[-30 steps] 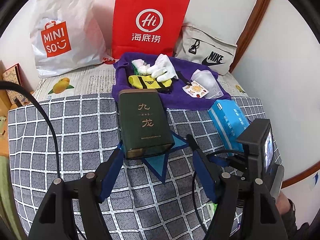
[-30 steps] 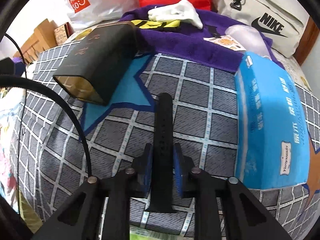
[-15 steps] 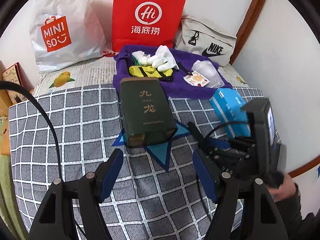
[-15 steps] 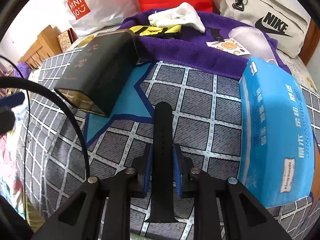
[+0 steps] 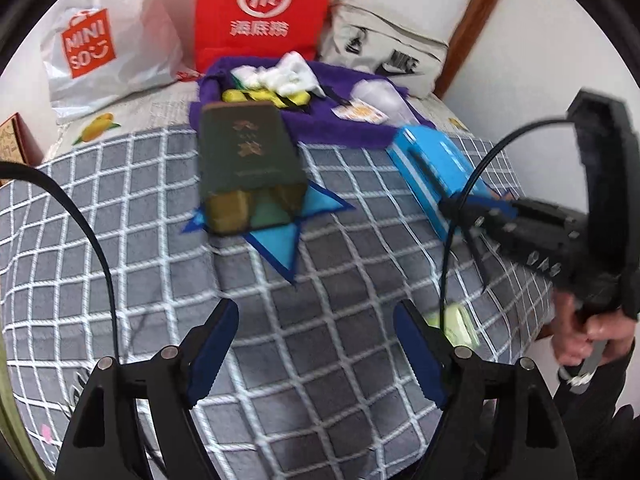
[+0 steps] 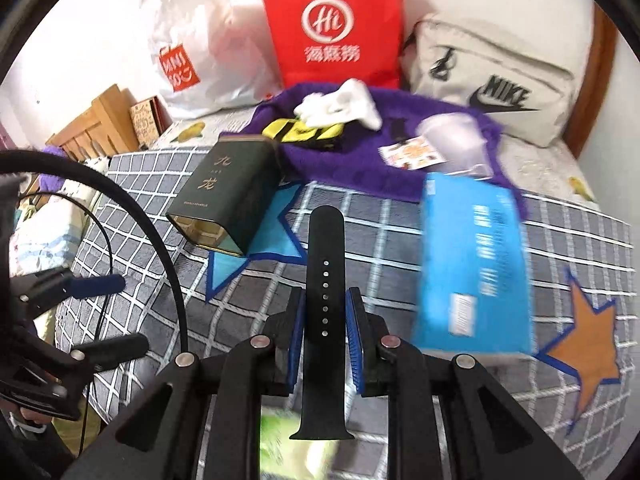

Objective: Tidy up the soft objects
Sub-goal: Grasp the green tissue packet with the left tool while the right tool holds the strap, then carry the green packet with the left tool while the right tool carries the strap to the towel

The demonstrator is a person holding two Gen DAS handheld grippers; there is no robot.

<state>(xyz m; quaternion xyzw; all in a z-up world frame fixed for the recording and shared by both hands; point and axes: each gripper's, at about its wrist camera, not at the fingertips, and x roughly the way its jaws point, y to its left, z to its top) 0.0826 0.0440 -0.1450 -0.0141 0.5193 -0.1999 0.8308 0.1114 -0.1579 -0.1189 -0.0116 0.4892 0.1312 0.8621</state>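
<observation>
Between the right gripper's [image 6: 325, 322] closed pads, keep the black strap [image 6: 323, 280] level toward the purple towel [image 6: 352, 168]; the left gripper [image 5: 316, 350], jaws opening, holds nothing.

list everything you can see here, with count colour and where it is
watch strap: 1, black, clamped between the right gripper's pads
tin box: 1, dark green, lying on the checked blanket
checked blanket: 1, grey and white
tissue box: 1, blue, on the blanket
towel: 1, purple, behind the tin
glove: white, on the towel, count unclear
bags: 3, white, red, beige, by the wall
left gripper: jaws opening, nothing between
right gripper: holding the strap
hand: 1, gripping the right handle
</observation>
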